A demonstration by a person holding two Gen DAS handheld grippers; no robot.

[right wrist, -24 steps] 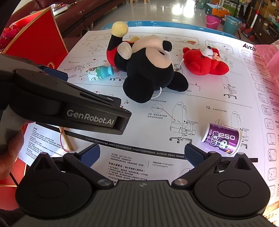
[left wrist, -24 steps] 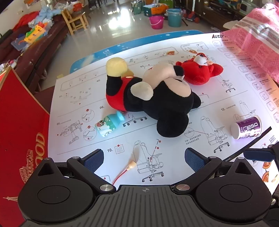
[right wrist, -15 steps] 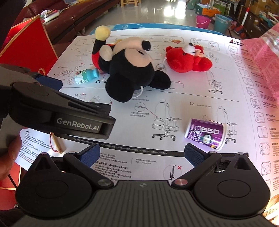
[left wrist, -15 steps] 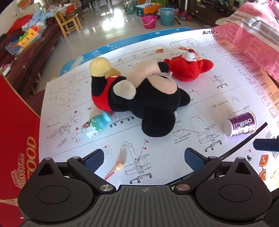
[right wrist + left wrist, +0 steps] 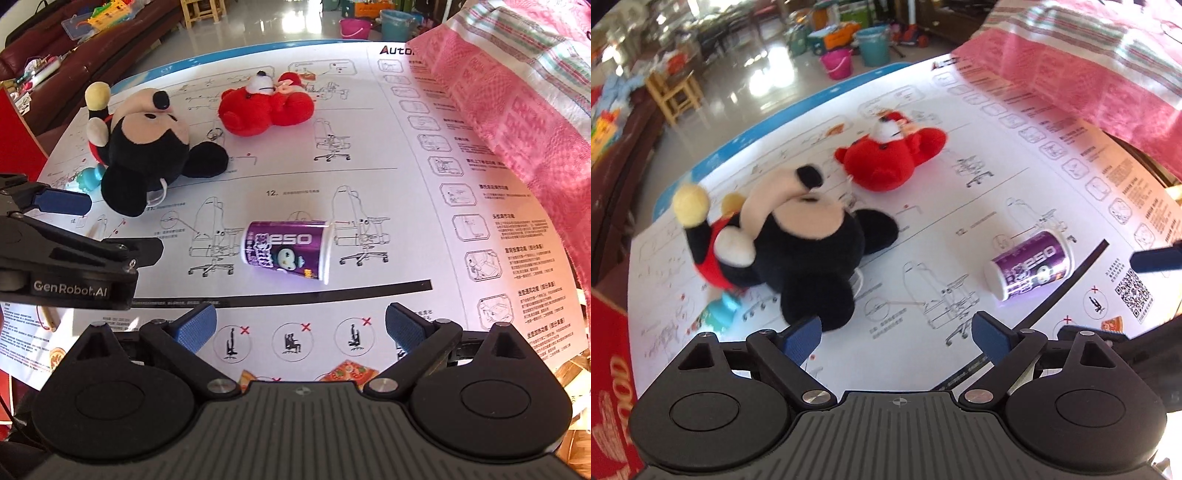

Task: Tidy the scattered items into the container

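Note:
A Mickey Mouse plush [image 5: 798, 254] [image 5: 144, 151] lies on the white instruction sheet [image 5: 369, 184]. A red plush [image 5: 890, 158] [image 5: 266, 103] lies behind it. A small teal bottle [image 5: 718, 312] [image 5: 88, 179] lies left of Mickey. A purple cup [image 5: 1030, 269] [image 5: 286, 249] lies on its side. My left gripper [image 5: 897, 334] is open and empty, just in front of Mickey's ear. My right gripper [image 5: 299, 326] is open and empty, with the purple cup a short way ahead of it. The left gripper's body shows in the right wrist view [image 5: 70, 258].
A pink woven bag [image 5: 1089, 62] [image 5: 517, 96] lies along the right side. A red box [image 5: 609, 387] stands at the left. A thin stick with a red cord [image 5: 48, 317] lies near the sheet's left edge. Buckets and chairs stand on the floor beyond.
Both grippers swung right. The purple cup now lies centred ahead of the right gripper and closer to it. The left view has shifted right, with Mickey now at its left.

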